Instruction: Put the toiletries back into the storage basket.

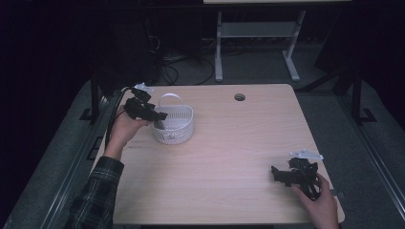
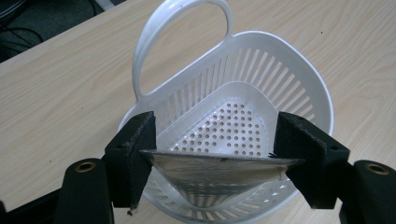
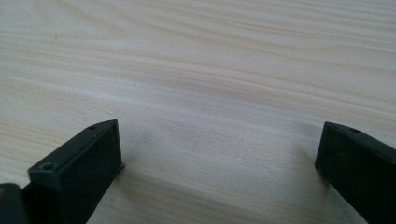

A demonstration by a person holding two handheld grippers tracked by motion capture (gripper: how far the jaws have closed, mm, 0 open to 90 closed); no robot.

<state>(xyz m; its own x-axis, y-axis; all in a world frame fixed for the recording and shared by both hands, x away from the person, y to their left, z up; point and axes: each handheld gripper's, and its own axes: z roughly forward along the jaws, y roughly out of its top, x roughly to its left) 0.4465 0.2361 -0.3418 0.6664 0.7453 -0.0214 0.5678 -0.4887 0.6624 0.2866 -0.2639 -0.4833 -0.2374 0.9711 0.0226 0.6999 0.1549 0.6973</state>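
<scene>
While gripping mesh, left hand-held gripper wide.

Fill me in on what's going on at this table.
A person works at a wooden table with a gripper in each hand. The left gripper is clamped on a flat grey, wedge-shaped piece, holding it in the mouth of a white slotted basket. The right gripper rests open near the table's near right corner, holding nothing.
</scene>
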